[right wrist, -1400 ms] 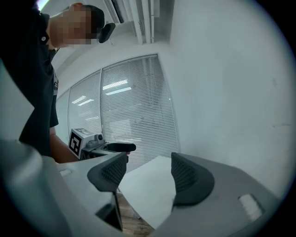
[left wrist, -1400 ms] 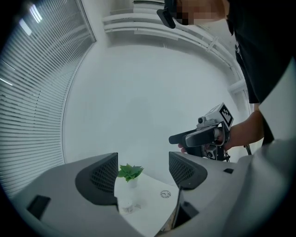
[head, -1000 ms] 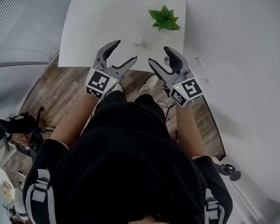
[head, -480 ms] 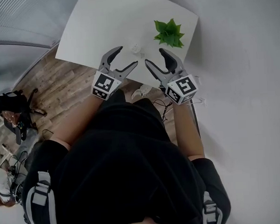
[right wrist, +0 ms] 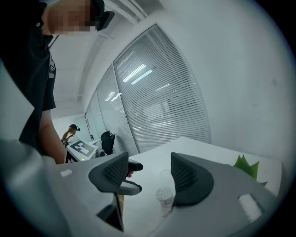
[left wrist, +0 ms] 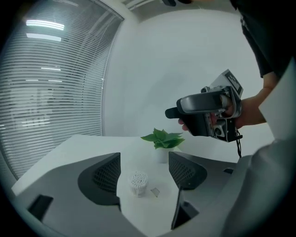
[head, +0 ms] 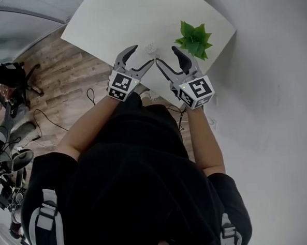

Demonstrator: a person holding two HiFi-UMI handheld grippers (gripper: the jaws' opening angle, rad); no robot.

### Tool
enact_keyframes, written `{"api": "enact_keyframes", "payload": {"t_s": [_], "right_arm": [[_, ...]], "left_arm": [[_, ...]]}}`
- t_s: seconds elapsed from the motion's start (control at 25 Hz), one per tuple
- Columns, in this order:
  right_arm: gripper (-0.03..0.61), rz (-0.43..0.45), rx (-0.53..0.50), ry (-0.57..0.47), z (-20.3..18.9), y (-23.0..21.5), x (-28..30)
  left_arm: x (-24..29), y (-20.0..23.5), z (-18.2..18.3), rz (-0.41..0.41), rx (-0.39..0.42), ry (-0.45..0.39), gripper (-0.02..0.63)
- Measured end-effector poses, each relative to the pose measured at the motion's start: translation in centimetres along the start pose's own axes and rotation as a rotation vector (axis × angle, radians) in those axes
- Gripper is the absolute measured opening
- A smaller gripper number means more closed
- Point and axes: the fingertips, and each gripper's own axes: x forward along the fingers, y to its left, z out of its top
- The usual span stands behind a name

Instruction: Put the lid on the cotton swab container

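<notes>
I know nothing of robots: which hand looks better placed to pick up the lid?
Probably the right gripper: the lid lies on the right side of the cotton swab container, nearer its open, empty fingers.

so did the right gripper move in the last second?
Yes: in the head view the right gripper has come forward, nearer the cotton swab container on the table.

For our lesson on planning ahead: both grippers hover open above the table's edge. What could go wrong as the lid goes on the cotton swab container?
The clear lid lies flat beside the cotton swab container, so it may slide rather than lift. The container stands open with nothing steadying it; a nudge could tip it and spill swabs.
</notes>
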Motion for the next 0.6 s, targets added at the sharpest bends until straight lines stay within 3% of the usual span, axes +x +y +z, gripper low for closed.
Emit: {"api": "enact_keyframes", "payload": {"t_s": [0.24, 0.4, 0.6], "right_arm": [[0.284, 0.077, -0.009, 0.044, -1.7, -0.5, 1.0], [0.279, 0.075, -0.017, 0.053, -2.4, -1.2, 1.5], [0.273, 0.063, 0.006, 0.041, -2.9, -2.0, 2.0]], "left_arm": [[1.4, -0.9, -2.8, 0.093, -0.035, 0.047, 0.328], [2.7, -0.3, -4.6, 0.15, -0.038, 0.073, 0.328], [4.8, 0.4, -7.9, 0.162, -0.032, 0.127, 0.327]]}}
